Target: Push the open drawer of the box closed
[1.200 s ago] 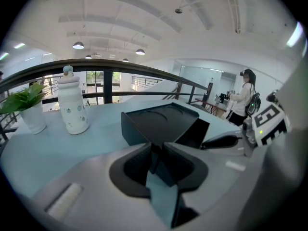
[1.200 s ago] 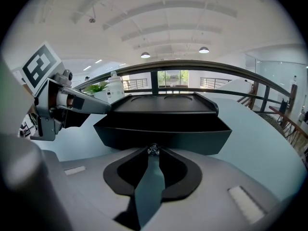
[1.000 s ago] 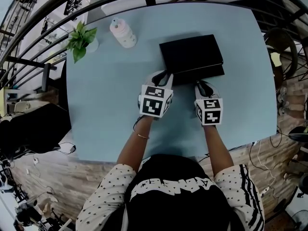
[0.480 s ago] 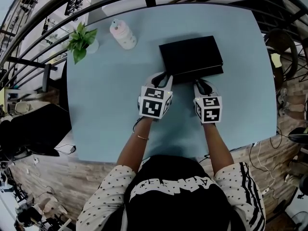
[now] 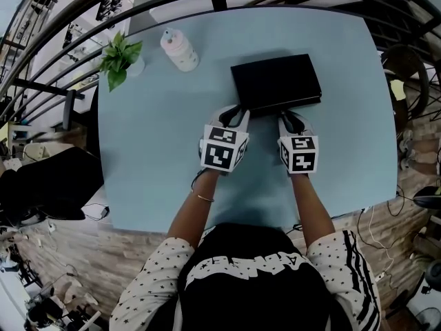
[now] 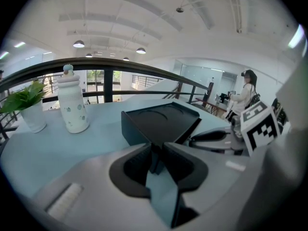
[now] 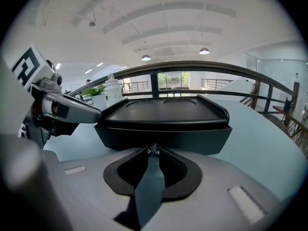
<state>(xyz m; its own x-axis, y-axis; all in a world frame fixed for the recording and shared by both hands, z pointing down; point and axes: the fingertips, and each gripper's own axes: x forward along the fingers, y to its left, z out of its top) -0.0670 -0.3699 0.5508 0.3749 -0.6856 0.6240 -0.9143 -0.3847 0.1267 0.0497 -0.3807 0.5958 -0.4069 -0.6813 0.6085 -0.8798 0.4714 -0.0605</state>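
Head view: black box [image 5: 275, 83] far-middle on light-blue desk [image 5: 158, 157], long axis left-right, drawer front facing near. Left tool [image 5: 237, 111] and right tool [image 5: 287, 118] both at that near face. Only the right gripper view shows the drawer front [image 7: 163, 137] close up, under the top's overhang; right tool jaws together, gripping nothing, tips at the front. Left gripper view: jaws together, gripping nothing, tips at the box's near-left corner; a standing person [image 6: 245, 93] far off, seen nowhere else. Bottle [image 5: 179, 49] and potted plant [image 5: 120, 57] far left. Dark railing [image 7: 202, 64] behind the desk, wood floor [image 5: 76, 254], white ceiling [image 7: 154, 23].
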